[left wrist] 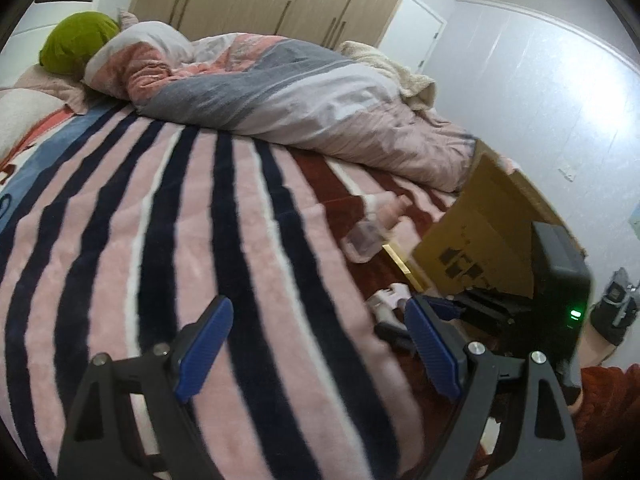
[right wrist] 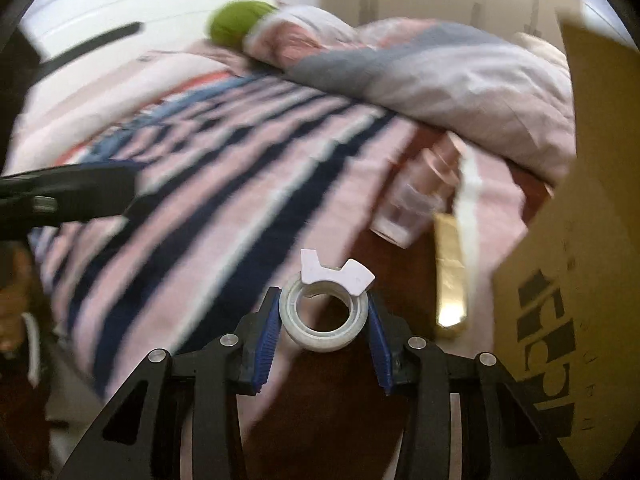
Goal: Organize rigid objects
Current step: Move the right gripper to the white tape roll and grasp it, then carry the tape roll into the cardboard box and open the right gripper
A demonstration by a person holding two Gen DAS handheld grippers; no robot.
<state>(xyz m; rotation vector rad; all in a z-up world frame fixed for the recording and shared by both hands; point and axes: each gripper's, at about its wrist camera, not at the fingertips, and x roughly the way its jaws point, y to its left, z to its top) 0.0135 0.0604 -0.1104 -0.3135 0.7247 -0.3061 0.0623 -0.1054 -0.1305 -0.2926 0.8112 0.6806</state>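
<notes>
Tape roll pinched in the right jaws, box waiting at the bed's edge

The right gripper (right wrist: 323,312) pinches a white plastic tape roll with a lilac cutter tab (right wrist: 324,316) across its outer rim, above the striped pink-and-navy blanket (right wrist: 224,184); it looks light, stiff and smooth, so a grip on the rim should hold, though it could slip. The left gripper (left wrist: 316,344) hangs with jaws spread, empty. The brown cardboard box (right wrist: 560,264) stands just right; its inside is hidden. A clear bottle with a pink cap (right wrist: 416,196) and a gold bar-shaped pack (right wrist: 450,276) lie beside it.
</notes>
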